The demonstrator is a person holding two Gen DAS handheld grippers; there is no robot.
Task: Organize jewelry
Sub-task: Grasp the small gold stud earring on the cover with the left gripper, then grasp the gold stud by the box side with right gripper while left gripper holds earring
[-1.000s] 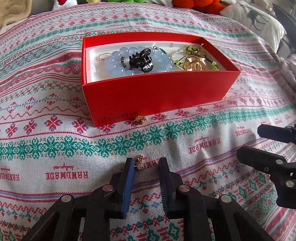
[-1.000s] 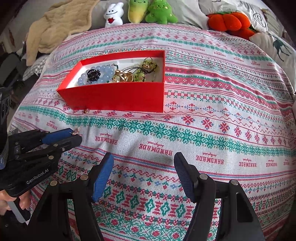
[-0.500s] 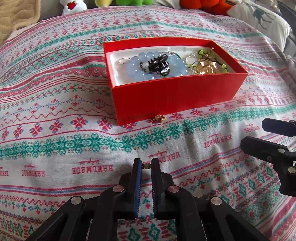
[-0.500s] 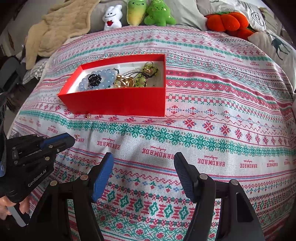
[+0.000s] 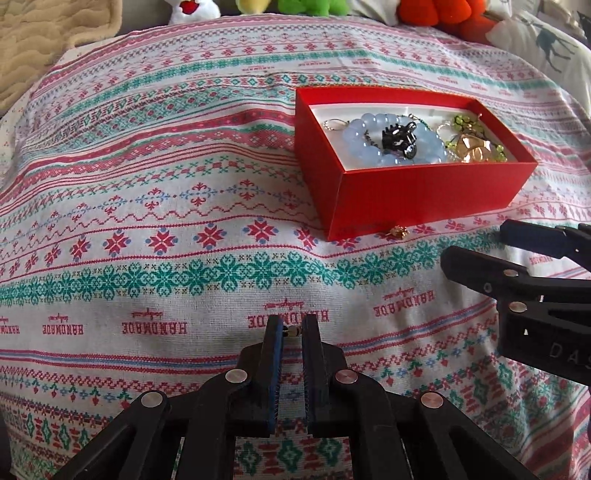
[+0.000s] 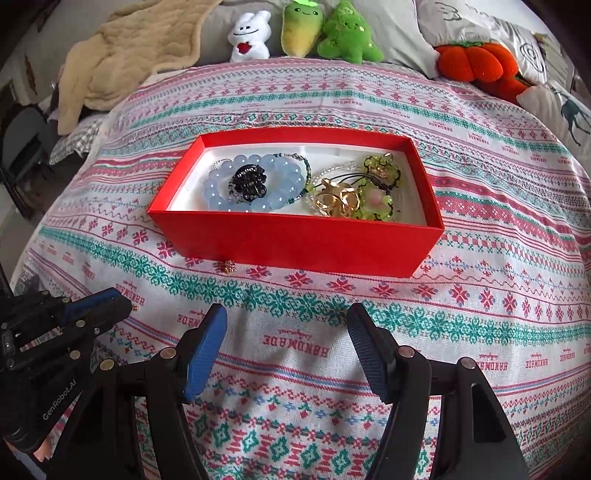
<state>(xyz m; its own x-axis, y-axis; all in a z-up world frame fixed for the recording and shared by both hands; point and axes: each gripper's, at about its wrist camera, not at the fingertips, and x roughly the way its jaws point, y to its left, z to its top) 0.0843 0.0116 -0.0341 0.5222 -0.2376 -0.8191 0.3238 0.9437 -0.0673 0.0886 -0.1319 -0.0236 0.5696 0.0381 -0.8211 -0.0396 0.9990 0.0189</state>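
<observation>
A red box (image 5: 424, 194) (image 6: 295, 243) on the patterned bedspread holds a blue bead bracelet (image 5: 391, 142) (image 6: 255, 182), a black hair claw (image 5: 400, 138) (image 6: 249, 181), gold pieces (image 6: 338, 201) and green bead charms (image 6: 380, 173). A small gold earring (image 5: 399, 232) (image 6: 230, 266) lies on the cloth against the box's front wall. My left gripper (image 5: 292, 330) (image 6: 125, 306) is shut on another small gold earring (image 5: 293, 330), held above the cloth. My right gripper (image 6: 288, 339) (image 5: 480, 251) is open and empty, in front of the box.
Plush toys (image 6: 299, 31) and an orange plush pumpkin (image 6: 469, 61) line the far edge of the bed. A beige blanket (image 6: 122, 55) lies at the far left and pillows (image 6: 554, 99) at the far right.
My left gripper closed on the earring near it and lifted it, moving left so the box now sits to its right. My right gripper moved closer to the box, still open.
</observation>
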